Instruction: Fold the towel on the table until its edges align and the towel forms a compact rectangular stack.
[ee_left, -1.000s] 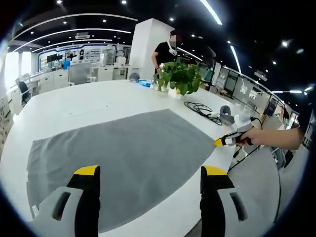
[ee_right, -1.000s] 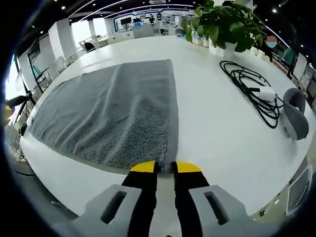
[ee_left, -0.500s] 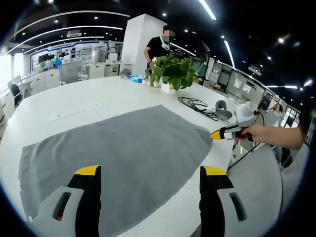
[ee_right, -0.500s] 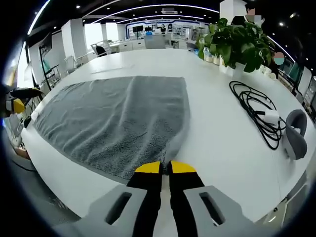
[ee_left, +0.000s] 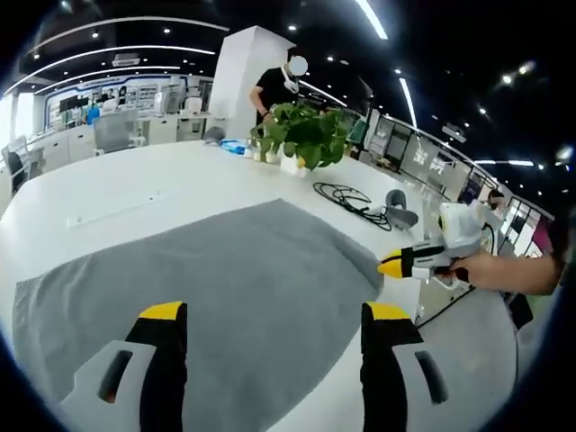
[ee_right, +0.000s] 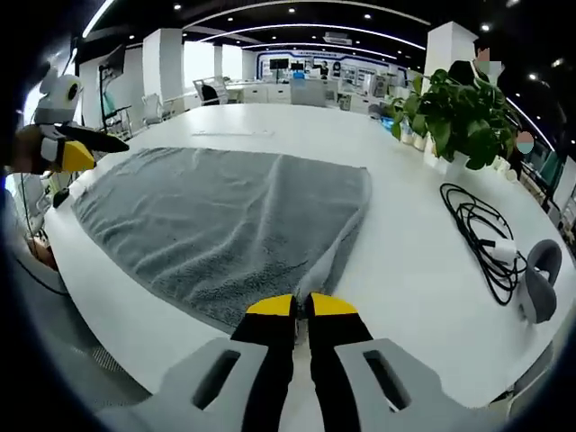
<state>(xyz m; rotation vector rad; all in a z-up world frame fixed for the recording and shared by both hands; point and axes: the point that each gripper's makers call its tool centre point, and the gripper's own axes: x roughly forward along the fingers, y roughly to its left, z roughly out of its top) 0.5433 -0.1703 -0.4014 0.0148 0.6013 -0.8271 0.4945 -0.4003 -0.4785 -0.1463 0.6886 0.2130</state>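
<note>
A grey towel [ee_left: 225,279] lies spread across the white table [ee_left: 117,184]. In the left gripper view my left gripper [ee_left: 274,313] hangs open above the towel's near part, with nothing between its jaws. My right gripper [ee_left: 391,266] comes in from the right, held by a hand, pinching the towel's corner. In the right gripper view my right gripper [ee_right: 301,304] is shut on that corner of the towel [ee_right: 216,225], which rises a little from the table in a ridge. The left gripper [ee_right: 79,158] shows at the far left, near the towel's other near corner.
A potted plant [ee_left: 301,135] stands at the back of the table, with a person behind it. A black cable [ee_right: 481,238] and a grey device [ee_right: 537,281] lie to the right of the towel. The table's rounded edge [ee_right: 135,315] runs close below the towel.
The right gripper has kept its hold and raised the towel corner, making a ridge. The left gripper has come closer to the towel's opposite corner. Both cameras have shifted.
</note>
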